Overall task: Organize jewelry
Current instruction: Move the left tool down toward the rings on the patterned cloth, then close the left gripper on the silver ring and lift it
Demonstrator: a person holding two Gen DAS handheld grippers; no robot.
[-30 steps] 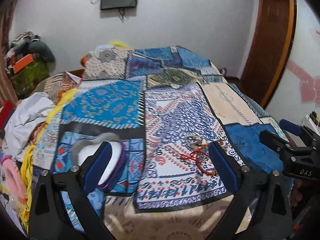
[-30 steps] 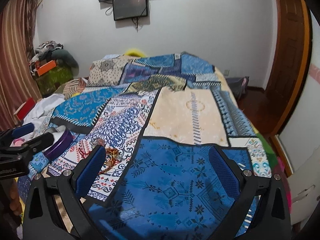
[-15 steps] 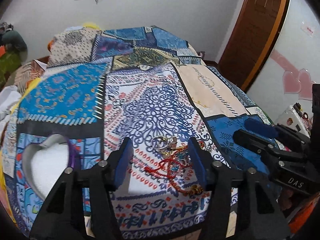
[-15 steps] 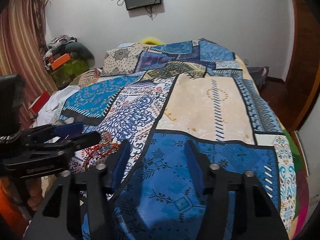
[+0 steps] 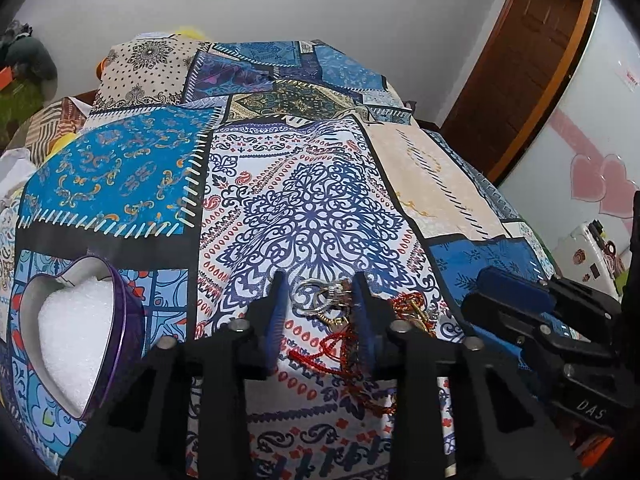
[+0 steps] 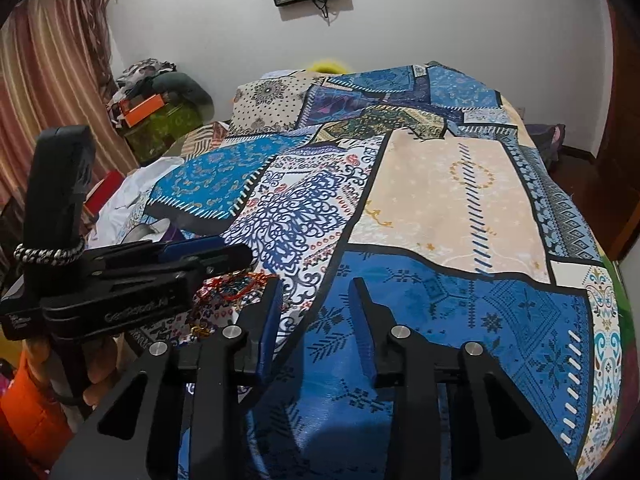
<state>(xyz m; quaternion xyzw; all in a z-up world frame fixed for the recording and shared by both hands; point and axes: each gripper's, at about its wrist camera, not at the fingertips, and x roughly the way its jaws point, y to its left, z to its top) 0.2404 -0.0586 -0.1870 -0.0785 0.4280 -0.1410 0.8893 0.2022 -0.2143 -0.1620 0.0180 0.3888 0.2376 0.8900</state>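
A tangle of jewelry lies on the patchwork bedspread: silver rings [image 5: 320, 298], a red beaded string [image 5: 328, 354] and gold pieces [image 5: 414, 312]. My left gripper [image 5: 322, 312] sits low over this pile, jaws half closed with the silver rings and part of the red string between them, not clamped. A purple heart-shaped tin [image 5: 80, 328] with white foam lining lies open to its left. My right gripper [image 6: 316, 320] hovers over a blue patch, jaws apart and empty. The jewelry [image 6: 232, 292] shows left of it, partly hidden by the left gripper's body [image 6: 132, 280].
The bedspread [image 5: 320, 208] covers the whole bed. The right gripper's fingers [image 5: 516, 304] reach in from the right in the left wrist view. Clothes and boxes [image 6: 156, 108] pile at the far left by a striped curtain. A wooden door [image 5: 516, 60] stands to the right.
My left gripper has swung right from the heart tin to the jewelry pile, lowered, and narrowed its jaws around the rings. The right gripper's jaws have narrowed too.
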